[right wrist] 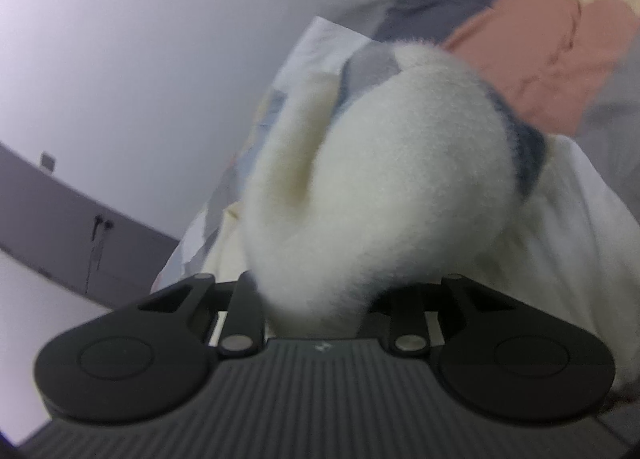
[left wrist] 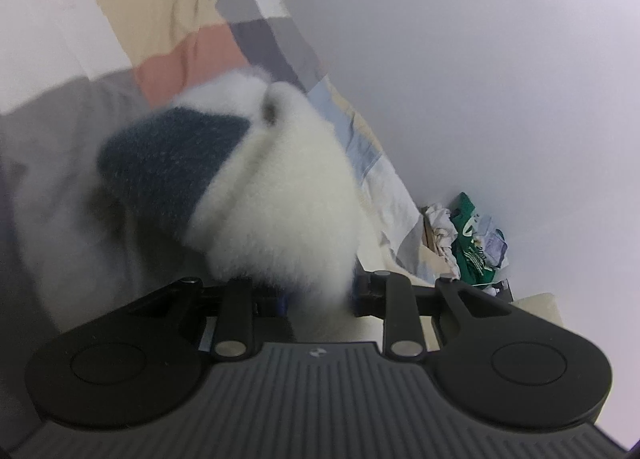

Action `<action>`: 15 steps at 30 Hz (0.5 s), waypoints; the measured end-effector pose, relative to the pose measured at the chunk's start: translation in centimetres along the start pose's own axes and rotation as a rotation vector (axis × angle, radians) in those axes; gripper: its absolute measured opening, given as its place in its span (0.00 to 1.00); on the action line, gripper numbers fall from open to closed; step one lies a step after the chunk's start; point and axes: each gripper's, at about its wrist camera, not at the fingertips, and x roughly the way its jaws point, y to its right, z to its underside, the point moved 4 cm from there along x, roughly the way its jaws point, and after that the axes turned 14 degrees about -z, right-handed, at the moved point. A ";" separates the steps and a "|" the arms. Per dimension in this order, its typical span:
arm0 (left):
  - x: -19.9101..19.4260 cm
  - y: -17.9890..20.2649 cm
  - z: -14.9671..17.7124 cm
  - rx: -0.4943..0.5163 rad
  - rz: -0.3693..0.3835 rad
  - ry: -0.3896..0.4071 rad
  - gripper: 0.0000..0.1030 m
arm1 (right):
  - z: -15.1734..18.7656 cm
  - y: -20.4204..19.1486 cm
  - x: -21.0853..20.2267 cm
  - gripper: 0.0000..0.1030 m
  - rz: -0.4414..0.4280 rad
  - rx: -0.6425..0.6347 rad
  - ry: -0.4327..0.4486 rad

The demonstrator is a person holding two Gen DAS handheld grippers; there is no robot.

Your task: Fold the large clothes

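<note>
Fluffy white fleece garment bunches right at both cameras, clamped in the left gripper and likewise pinched in the right gripper; fingertips are buried in pile in both views, so pad contact is judged, not seen. A dark blue panel shows on the garment. It is held lifted over a patchwork bedspread beside a white wall; a heap of crumpled clothes sits in the corner. Step is judged as lifting to spread out. Both grips should be kept firm and level, the fabric drawn taut between them, then laid flat on the bed before creasing. Slip risk: thick pile.
</note>
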 end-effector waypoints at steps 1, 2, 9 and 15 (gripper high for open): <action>-1.1 0.2 0.0 0.008 0.008 0.008 0.29 | 0.0 -0.5 -0.6 0.28 -0.010 -0.006 -0.005; -2.1 0.4 0.0 0.015 0.015 0.012 0.29 | -0.1 -0.8 -1.3 0.28 -0.017 -0.015 -0.010; -8.7 1.0 1.0 0.054 0.035 0.022 0.29 | 0.6 -3.5 -6.2 0.28 -0.059 -0.069 -0.050; -7.8 0.2 2.2 0.078 0.002 -0.032 0.30 | 1.0 -2.1 -5.3 0.34 -0.020 -0.051 -0.107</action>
